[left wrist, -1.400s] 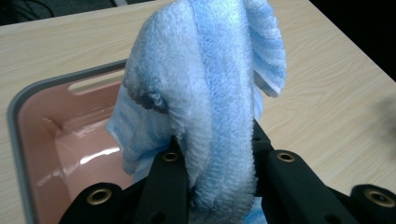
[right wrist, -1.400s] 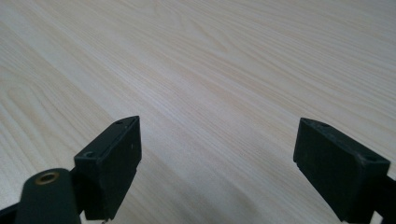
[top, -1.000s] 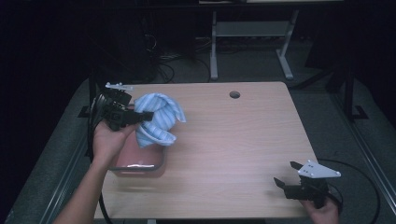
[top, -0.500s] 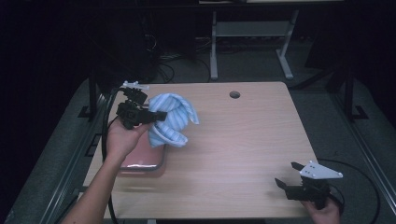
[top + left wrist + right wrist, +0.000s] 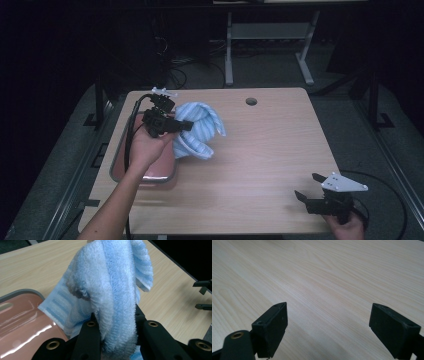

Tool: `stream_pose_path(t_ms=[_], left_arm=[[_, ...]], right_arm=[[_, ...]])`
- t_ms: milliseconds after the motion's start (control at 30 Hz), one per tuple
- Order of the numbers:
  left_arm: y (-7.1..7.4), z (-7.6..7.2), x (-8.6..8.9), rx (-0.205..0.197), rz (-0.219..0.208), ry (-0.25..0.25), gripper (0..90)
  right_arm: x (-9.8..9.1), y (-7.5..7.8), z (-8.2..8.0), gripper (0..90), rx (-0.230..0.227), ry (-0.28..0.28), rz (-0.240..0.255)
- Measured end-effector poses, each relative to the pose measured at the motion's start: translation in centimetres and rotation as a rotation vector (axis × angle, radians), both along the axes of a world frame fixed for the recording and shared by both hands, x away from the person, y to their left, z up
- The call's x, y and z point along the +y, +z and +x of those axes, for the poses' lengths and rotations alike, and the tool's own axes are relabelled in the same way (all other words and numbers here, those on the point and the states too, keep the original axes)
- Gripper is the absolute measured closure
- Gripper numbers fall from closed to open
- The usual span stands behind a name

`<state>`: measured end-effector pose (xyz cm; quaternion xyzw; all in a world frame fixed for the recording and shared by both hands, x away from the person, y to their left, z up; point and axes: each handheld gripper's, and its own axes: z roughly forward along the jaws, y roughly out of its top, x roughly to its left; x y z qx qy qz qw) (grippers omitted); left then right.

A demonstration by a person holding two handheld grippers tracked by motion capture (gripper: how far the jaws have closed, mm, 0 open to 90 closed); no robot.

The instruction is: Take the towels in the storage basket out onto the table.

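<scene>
Holding a blue striped towel aloft in the left gripper.
Clamped on the bunched cloth, it hangs above the table beside the pink tray; the right gripper rests spread apart near the table's front corner.

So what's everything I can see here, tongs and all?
towel: one, light blue with stripes, bunched and held up above the table's left part, next to the tray
tray: one, pinkish brown with a grey rim, on the table's left edge
table: one, light wood, with a round hole near its far edge
desk frame: one, pale grey, on the floor beyond the table
cables: several, dark, on the floor behind the table
left tongs: one, black, clamped shut on the towel
right tongs: one, black, jaws wide apart, at the near right corner
forearm: one, coming in at bottom left
</scene>
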<state>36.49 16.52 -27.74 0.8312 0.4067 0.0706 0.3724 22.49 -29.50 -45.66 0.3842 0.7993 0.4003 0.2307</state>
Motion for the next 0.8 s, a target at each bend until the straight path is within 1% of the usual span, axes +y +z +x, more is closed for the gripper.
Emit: stream_pose_path(t_ms=[67, 200, 267, 367, 433, 567, 600, 700, 800], left_arm=[[-0.1, 0.1, -0.4, 0.001, 0.001, -0.003, 75.2], [-0.3, 0.4, -1.1, 0.007, -0.009, -0.013, 75.2], [-0.5, 0.6, -1.5, 0.01, -0.003, -0.024, 75.2], [-0.8, 0.8, -2.3, 0.016, -0.007, -0.035, 75.2], [-0.9, 0.9, -2.8, 0.018, -0.004, -0.043, 75.2], [-1.3, 1.2, -3.7, 0.02, -0.005, -0.047, 75.2], [-1.3, 1.3, -3.9, 0.022, -0.003, -0.049, 75.2], [-1.6, 1.4, -4.5, 0.019, -0.009, -0.056, 75.2], [-2.0, 1.6, -5.2, 0.029, -0.006, -0.064, 75.2]], right_arm=[[0.0, 0.0, 0.0, 14.6, 0.009, -0.004, 0.004], [0.0, -0.1, 0.1, 14.6, 0.006, 0.001, 0.005], [0.0, -0.1, 0.1, 14.6, 0.004, 0.001, 0.007], [0.0, -0.2, 0.1, 14.6, 0.003, 0.005, 0.003], [0.0, -0.2, 0.0, 14.6, 0.011, 0.002, 0.007], [-0.1, -0.2, 0.0, 14.6, 0.014, -0.001, 0.012], [-0.1, -0.2, 0.1, 14.6, 0.008, 0.001, 0.01], [-0.2, -0.2, 0.1, 14.6, 0.009, 0.001, 0.014], [-0.2, -0.2, 0.2, 14.6, 0.007, 0.003, 0.01]])
